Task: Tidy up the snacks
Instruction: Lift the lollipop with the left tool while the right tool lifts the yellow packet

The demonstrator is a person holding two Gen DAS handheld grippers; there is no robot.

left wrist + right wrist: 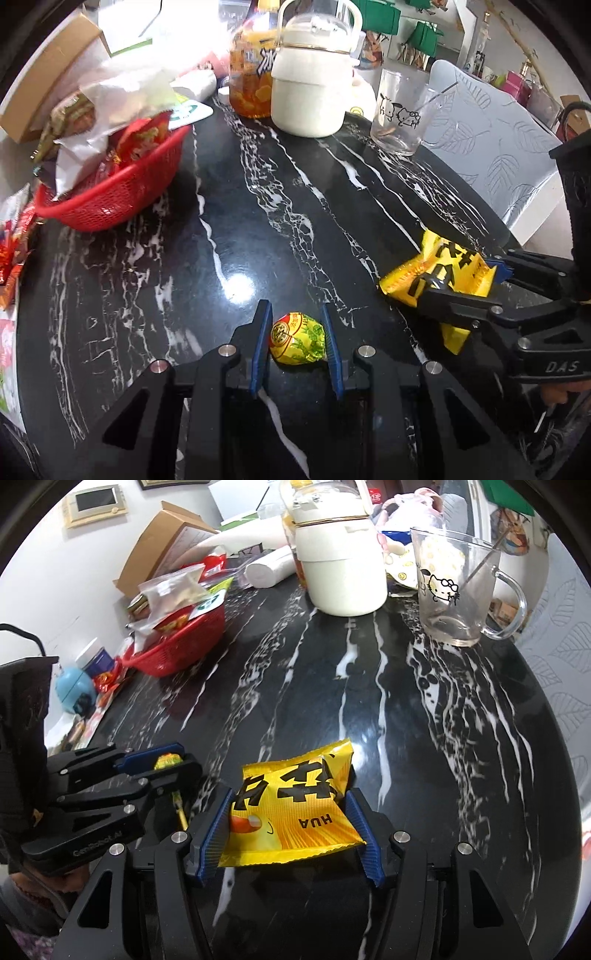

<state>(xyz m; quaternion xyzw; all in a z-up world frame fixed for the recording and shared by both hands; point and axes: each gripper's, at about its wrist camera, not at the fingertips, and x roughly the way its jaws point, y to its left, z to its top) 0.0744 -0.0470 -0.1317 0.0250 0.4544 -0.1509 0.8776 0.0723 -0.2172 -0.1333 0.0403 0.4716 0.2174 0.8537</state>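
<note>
The left gripper (295, 332) lies low over the black marble table (258, 206), its fingers pointing toward 12 o'clock in its own view. Its blue pads (261, 339) stand on either side of a small round candy in a yellow-green wrapper (297, 339); the left pad touches the wrapper and the right pad sits just beside it, so whether the jaws truly clamp it cannot be told. In the right wrist view this gripper appears at 9 o'clock, the candy between its tips.

The right gripper (286, 812) is also low and level, fingers pointing to 12 o'clock. Its jaws press on both side edges of a yellow snack packet (291, 805), which bulges upward between them. In the left wrist view it enters from 3 o'clock, with the packet at its tips.

A red basket (122, 192) heaped with snack bags sits at 10 o'clock in the left view, well apart from both grippers. A white kettle (310, 81) and a glass mug (454, 590) stand toward 12 and 1 o'clock.
</note>
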